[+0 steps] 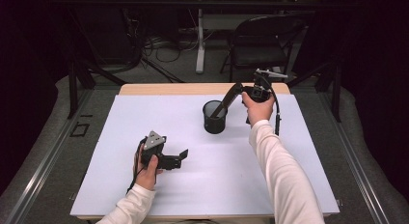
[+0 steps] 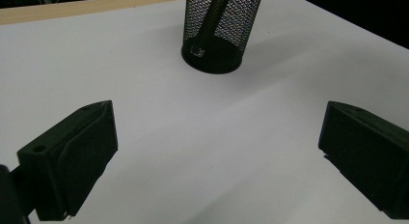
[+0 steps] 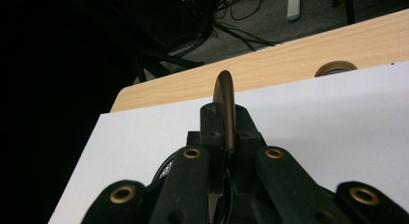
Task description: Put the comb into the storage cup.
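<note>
From above, the right gripper (image 1: 235, 90) lowers a dark slender utensil (image 1: 223, 106) into the black wire-mesh cup (image 1: 214, 117) on the white-covered desk (image 1: 144, 118).

Left gripper view: its fingers (image 2: 72, 156) stand released, idle.

Right gripper view: fingers (image 3: 212, 132) clench the utensil; next, letting go.

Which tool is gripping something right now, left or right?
The right tool, up at the mesh cup: its jaws are clamped on a dark flat utensil that dips into the cup. The left tool sits open on the white board.
</note>
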The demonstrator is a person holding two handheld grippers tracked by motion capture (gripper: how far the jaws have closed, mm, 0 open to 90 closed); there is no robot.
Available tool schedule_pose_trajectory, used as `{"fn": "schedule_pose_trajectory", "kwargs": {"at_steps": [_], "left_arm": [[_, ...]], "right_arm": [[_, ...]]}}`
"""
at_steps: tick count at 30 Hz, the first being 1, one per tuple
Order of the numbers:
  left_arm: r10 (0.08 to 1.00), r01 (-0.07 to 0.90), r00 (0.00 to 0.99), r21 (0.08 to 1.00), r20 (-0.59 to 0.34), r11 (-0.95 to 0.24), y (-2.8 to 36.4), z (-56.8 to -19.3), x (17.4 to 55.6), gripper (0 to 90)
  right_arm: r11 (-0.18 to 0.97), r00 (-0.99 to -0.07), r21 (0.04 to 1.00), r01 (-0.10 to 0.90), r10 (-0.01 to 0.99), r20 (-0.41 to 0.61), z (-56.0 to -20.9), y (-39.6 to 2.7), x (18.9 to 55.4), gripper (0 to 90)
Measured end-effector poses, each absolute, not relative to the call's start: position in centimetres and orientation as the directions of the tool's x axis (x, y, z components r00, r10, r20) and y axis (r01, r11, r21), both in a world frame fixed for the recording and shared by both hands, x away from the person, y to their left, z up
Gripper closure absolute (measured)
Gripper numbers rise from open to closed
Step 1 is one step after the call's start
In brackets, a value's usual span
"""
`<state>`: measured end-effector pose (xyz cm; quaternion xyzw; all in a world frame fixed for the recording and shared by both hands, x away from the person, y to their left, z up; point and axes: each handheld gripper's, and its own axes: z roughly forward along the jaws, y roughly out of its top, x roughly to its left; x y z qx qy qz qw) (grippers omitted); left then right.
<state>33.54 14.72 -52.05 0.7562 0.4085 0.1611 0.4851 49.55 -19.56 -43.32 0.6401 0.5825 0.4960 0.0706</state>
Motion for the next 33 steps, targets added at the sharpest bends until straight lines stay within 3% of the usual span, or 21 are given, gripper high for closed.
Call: {"fn": "schedule_pose_trajectory", "kwargs": {"at_steps": [18,33], "left_arm": [[0.774,0.461,0.614,0.865,-0.152,-0.196,14.73,-52.05,33.53,0.3],[0.775,0.462,0.613,0.865,-0.152,-0.196,14.73,-52.07,33.56,0.3]], "right_arm": [[-0.301,-0.181,0.673,0.676,0.817,0.548,-43.61,-19.93,49.37,82.3],[-0.272,-0.199,0.699,0.661,0.835,0.513,-43.58,-20.27,49.27,60.8]]}}
